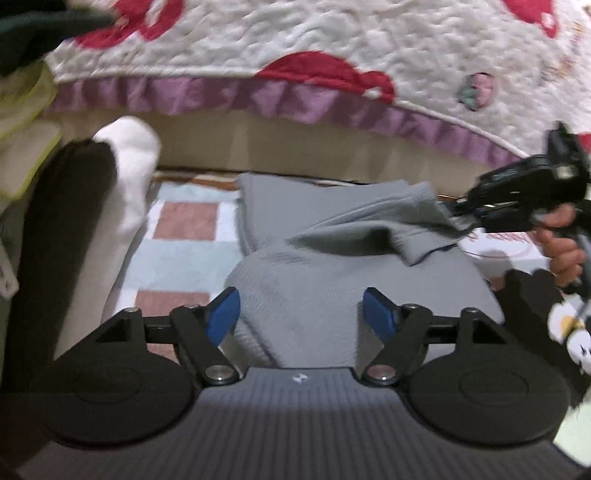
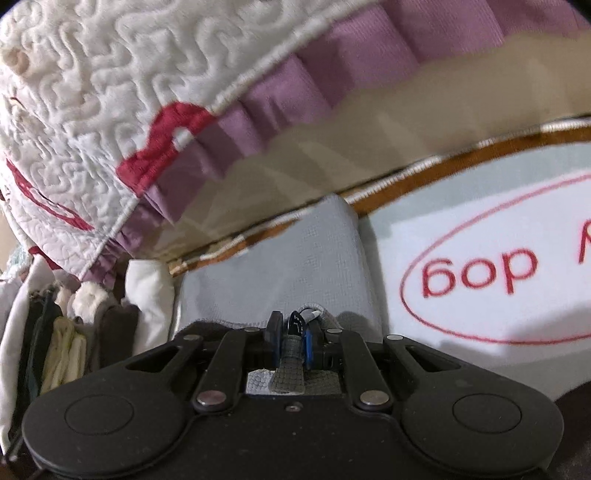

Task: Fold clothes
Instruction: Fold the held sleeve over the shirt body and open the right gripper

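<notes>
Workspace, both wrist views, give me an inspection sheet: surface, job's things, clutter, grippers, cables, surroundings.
Surface: patterned rug with pink squares; red lettering in an oval on its pale part in the right view.
Job's things: grey cloth, partly folded on the rug, one corner lifted.
Clutter: pile of clothes at the left; white garment beside a dark one.
Grippers: left gripper open above the cloth, nothing between its pads; right gripper shut on the cloth's corner, held by a hand.
Cables: nothing seen.
Surroundings: white quilt with red shapes and purple frill hanging over the bed's edge, behind the rug.
</notes>
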The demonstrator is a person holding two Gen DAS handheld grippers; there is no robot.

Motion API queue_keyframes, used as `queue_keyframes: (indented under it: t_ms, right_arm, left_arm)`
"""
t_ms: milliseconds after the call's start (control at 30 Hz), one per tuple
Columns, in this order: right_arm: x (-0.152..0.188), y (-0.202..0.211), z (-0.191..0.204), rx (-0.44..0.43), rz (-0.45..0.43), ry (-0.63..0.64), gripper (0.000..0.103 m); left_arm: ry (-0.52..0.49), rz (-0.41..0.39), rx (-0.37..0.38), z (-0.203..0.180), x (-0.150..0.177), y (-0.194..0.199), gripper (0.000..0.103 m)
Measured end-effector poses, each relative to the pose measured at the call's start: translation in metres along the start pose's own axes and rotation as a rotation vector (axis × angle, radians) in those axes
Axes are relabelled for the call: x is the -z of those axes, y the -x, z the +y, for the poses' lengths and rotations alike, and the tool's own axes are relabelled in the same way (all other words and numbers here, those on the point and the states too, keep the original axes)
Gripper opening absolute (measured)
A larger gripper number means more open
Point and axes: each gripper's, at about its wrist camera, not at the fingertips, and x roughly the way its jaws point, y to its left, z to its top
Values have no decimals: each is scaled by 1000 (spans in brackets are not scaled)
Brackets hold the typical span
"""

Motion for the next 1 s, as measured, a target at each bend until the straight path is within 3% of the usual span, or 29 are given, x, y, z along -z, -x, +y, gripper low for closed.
queue_keyframes:
  t_ms: [67,167,200,233,267,400,533,600,667,700,733,800,867,933,1000]
  right_arm:
    - [0,3,1,-1,-12,7,13]
    - [3,4,-2,-9,-19,23,13]
    - [4,5,-2,-17,-24,36,13]
    - [5,6,-2,-27,-30,52,13]
    - [7,6,-2,-37,-35,67,13]
    - [10,15,2,-106,-83,123,13]
    - [-1,31,11,-170,-176,147,13]
    - [-16,30,15,-143,-206,142,13]
    - [-29,15,17,-60,-190,148,20]
    - [-34,3,17,-16,-152,160,38]
    - [-35,-5,18,22,-113,187,45]
    - [-27,-10,20,68,-69,234,46]
    - [-8,0,14,50,-81,238,51]
    - [13,13,2,39,-88,214,55]
    - [30,20,-6,40,-75,193,55]
  left_arm:
    - [95,-3,-35,11,0,-2,78]
    - [275,12,67,31,1,-5,75]
    - [294,12,106,32,2,-6,67]
    - [302,10,142,31,3,-7,38]
    - [286,13,160,28,4,-9,25]
    - [172,-51,96,7,1,-3,14]
    - [109,-202,80,-3,-22,7,13]
    - [95,-245,34,-5,-40,-6,14]
    - [85,-191,-12,-5,-53,-36,16]
    - [87,-150,-34,-4,-55,-52,16]
    - [83,-122,-43,-3,-52,-61,17]
    - [72,-87,-51,-1,-44,-71,22]
    - [72,-76,-60,0,-39,-68,29]
    - [83,-74,-70,3,-38,-62,42]
    - [118,-59,-91,8,-37,-57,45]
